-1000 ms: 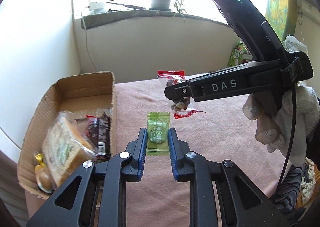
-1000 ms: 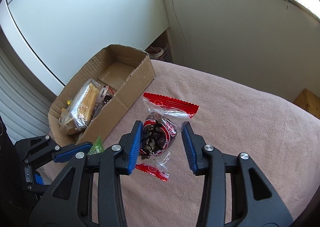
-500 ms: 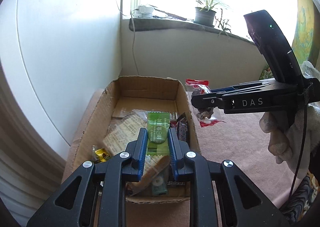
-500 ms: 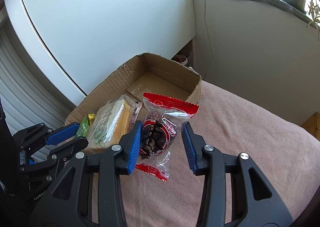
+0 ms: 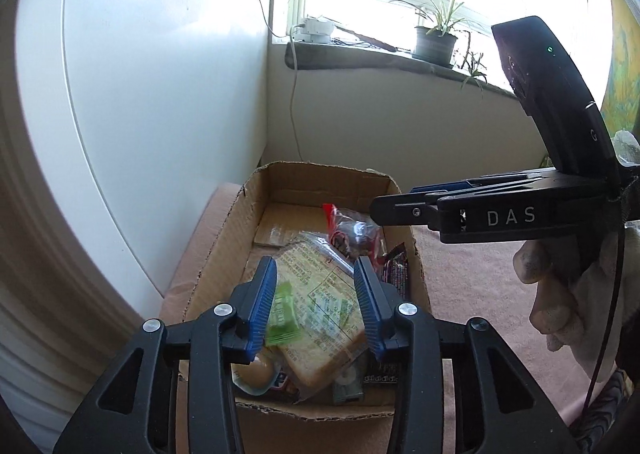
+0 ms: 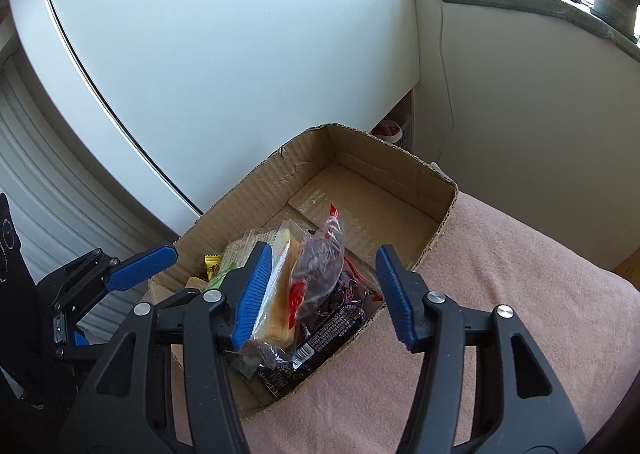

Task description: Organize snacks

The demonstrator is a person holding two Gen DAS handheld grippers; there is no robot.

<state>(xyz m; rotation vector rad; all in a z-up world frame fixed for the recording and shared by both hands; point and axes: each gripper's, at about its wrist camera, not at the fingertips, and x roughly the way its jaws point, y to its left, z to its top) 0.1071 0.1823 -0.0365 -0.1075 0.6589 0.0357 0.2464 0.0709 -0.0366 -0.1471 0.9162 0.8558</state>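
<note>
A cardboard box sits at the left edge of the pink-covered table and holds several snacks. My left gripper is open above the box's near end. The green candy packet lies loose by its left finger on a wrapped bread slice. My right gripper is open over the box. The red-and-clear snack bag is free of its fingers, tilted on the snacks. A dark bar wrapper lies beside it.
A white cabinet wall stands just behind the box. The pink table cover spreads to the right. A windowsill with a potted plant and a cable is at the back. The box's far end shows bare cardboard.
Both grippers moved left from the table to over the box and opened. The green packet and the red snack bag left the fingers and now lie in the box.
</note>
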